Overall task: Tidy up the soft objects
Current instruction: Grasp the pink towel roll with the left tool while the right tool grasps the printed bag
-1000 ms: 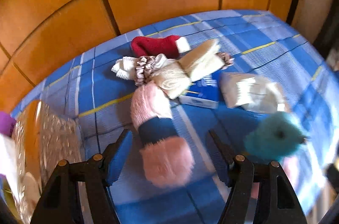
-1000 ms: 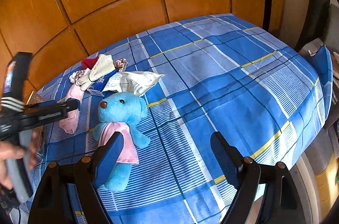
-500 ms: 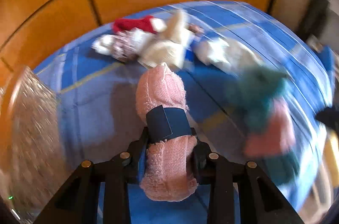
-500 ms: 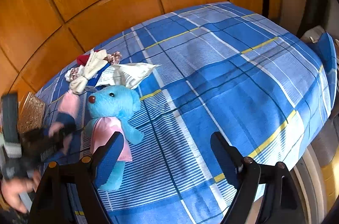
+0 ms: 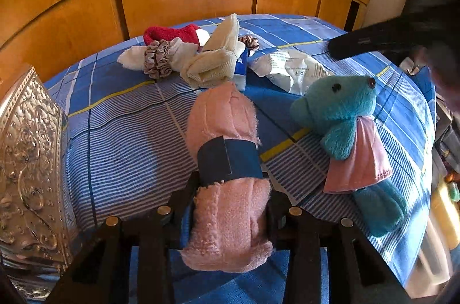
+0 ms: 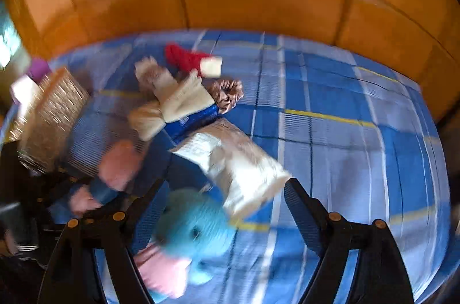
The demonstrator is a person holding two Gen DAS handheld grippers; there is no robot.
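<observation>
Here the left hand-held gripper (image 5: pixel 227 213) is clamped on the pink rolled towel (image 5: pixel 227 160), just above the bed (image 5: pixel 120 143), beside the blue teddy bear (image 5: pixel 345 125). Right hand-held gripper (image 6: pixel 221 206) stands apart over the bear's head, holding nothing; view blurred. Beyond the bear: socks and scrunchies.
</observation>
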